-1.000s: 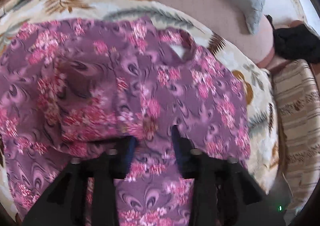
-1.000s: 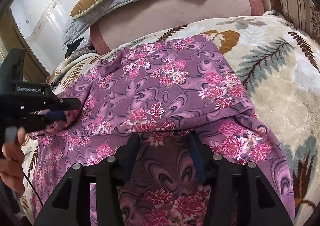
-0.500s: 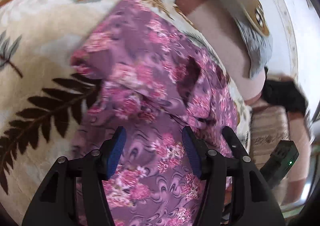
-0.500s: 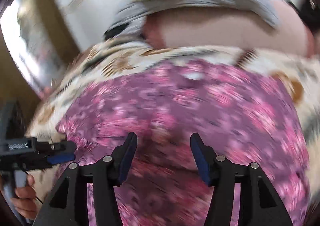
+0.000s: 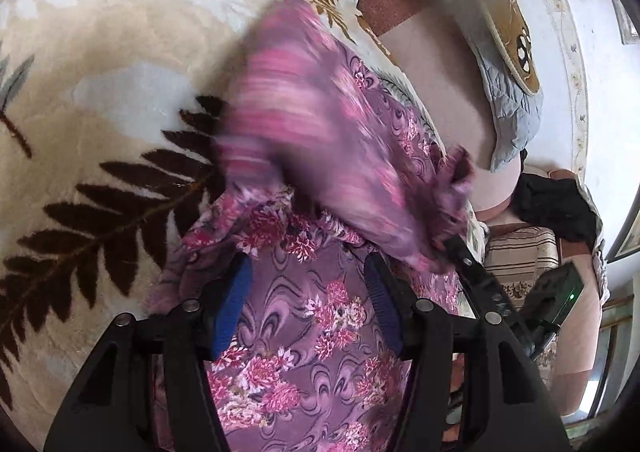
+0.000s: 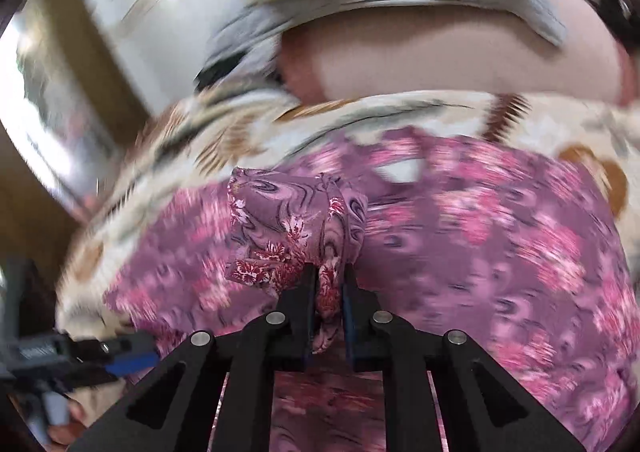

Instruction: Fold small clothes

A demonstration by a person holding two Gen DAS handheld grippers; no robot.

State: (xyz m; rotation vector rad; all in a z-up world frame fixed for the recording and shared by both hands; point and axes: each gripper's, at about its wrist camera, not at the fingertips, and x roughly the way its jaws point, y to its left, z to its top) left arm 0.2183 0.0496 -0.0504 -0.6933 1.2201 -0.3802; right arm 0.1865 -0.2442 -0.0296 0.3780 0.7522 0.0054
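A purple garment with pink flowers (image 5: pixel 320 316) lies on a cream blanket with leaf print (image 5: pixel 100 112). My left gripper (image 5: pixel 308 292) is open and empty just above the cloth, its blue pads wide apart. My right gripper (image 6: pixel 327 292) is shut on a bunched fold of the garment (image 6: pixel 296 228) and holds it lifted over the rest of the cloth (image 6: pixel 500 252). In the left wrist view the right gripper (image 5: pixel 472 272) shows at right, dragging a blurred flap (image 5: pixel 320 140) of the cloth. The left gripper also shows in the right wrist view (image 6: pixel 116 360).
A pink bolster (image 5: pixel 440 72) and a grey quilted cushion (image 5: pixel 500 32) lie at the far end of the bed by the white wall. A dark cloth (image 5: pixel 556 208) and a striped cushion (image 5: pixel 520 256) lie at right.
My right gripper has shut on a fold of the garment and lifted it, swinging it across. My left gripper let go earlier and stays open over the cloth.
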